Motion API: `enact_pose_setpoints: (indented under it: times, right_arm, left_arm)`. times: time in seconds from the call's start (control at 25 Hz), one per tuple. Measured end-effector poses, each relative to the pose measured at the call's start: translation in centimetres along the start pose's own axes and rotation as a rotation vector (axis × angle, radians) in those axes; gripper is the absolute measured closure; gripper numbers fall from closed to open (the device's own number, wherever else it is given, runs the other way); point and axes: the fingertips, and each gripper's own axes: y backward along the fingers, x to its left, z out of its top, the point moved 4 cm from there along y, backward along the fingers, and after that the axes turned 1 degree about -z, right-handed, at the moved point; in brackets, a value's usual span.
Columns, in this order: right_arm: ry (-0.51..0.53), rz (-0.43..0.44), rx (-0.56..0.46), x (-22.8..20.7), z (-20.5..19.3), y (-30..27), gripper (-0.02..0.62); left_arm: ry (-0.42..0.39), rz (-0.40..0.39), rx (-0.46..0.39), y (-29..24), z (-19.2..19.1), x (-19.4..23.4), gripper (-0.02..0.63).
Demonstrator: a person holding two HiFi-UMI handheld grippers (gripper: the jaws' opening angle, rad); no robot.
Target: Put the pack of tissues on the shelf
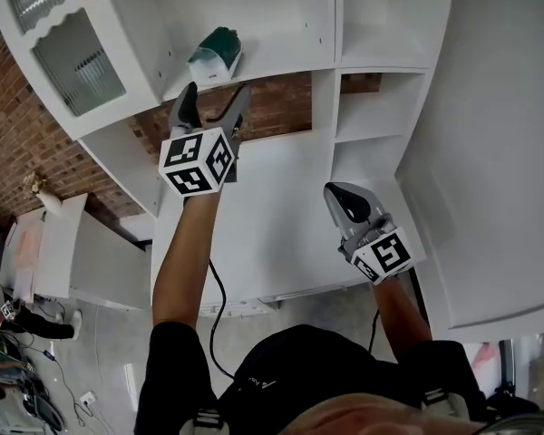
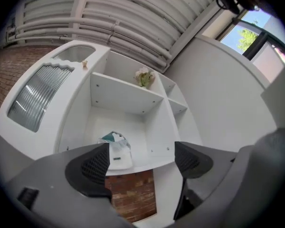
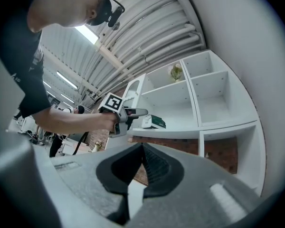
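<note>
The pack of tissues, white with a dark green top, lies on the white shelf in the left compartment. My left gripper hovers just in front of the shelf's edge, jaws wide apart and empty, clear of the pack. In the left gripper view the pack rests on the shelf board beyond the left gripper, partly behind the left pad. My right gripper hangs lower at the right over the white counter, shut and empty. The right gripper view shows the right gripper, the pack and the left gripper.
A ribbed glass cabinet door stands left of the shelf. A small flower vase sits on the shelf above. Brick wall shows below the shelf board. A white counter lies beneath my arms. A person stands at the lower left.
</note>
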Motion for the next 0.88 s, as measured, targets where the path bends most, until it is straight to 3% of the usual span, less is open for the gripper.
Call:
enact_pose_setpoints:
  times: [0.2, 0.48, 0.56, 0.88]
  right_arm:
    - [0.004, 0.01, -0.053, 0.8, 1.5, -0.7, 0.594]
    - [0.002, 0.011, -0.127, 2.1, 4.3, -0.5, 0.594]
    - [-0.002, 0.014, -0.146, 2.8, 5.0, -0.3, 0.594]
    - [0.006, 0.029, -0.178, 5.9, 5.8, 0.4, 0.595]
  left_arm:
    - [0.009, -0.088, -0.078, 5.5, -1.1, -4.1, 0.375]
    - [0.015, -0.179, -0.088, 11.9, -2.6, -9.0, 0.575]
    - [0.037, -0.193, -0.093, 13.4, -2.6, -9.7, 0.606]
    - [0.108, -0.259, -0.09, 17.5, -3.4, -12.5, 0.607]
